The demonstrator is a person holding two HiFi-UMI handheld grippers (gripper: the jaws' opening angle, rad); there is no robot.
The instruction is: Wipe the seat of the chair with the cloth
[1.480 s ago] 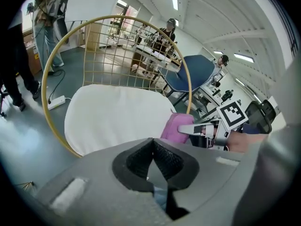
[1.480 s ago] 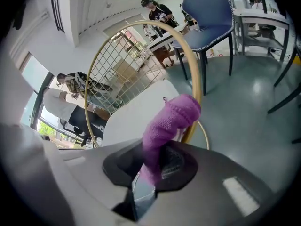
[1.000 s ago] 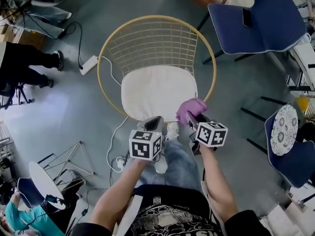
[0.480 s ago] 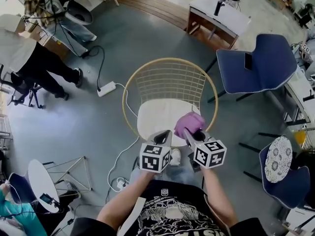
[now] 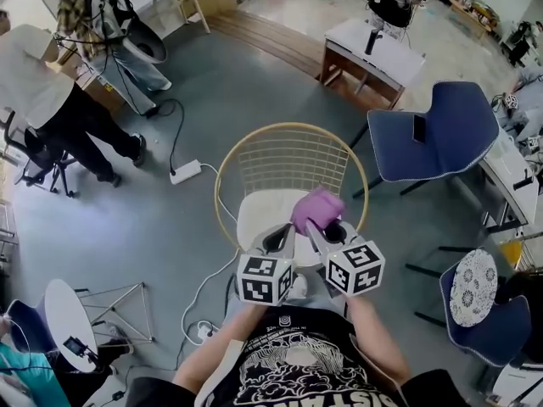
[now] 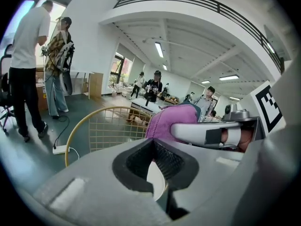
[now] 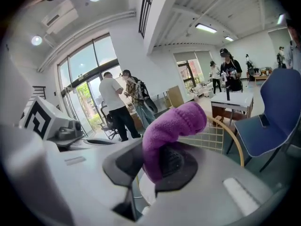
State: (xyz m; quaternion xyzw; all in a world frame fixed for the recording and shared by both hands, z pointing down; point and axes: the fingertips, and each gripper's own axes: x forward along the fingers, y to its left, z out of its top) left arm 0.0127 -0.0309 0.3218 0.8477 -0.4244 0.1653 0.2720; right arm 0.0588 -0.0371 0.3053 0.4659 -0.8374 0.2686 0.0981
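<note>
Over the chair seat (image 5: 259, 214), right gripper (image 5: 317, 227) pinches the cloth (image 5: 316, 207); left gripper (image 5: 278, 237) sits closed.

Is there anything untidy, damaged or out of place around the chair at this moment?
Nothing looks spilled or damaged; the seat cushion lies straight in the chair. Only a white cable trails loose across the floor beside it.
</note>
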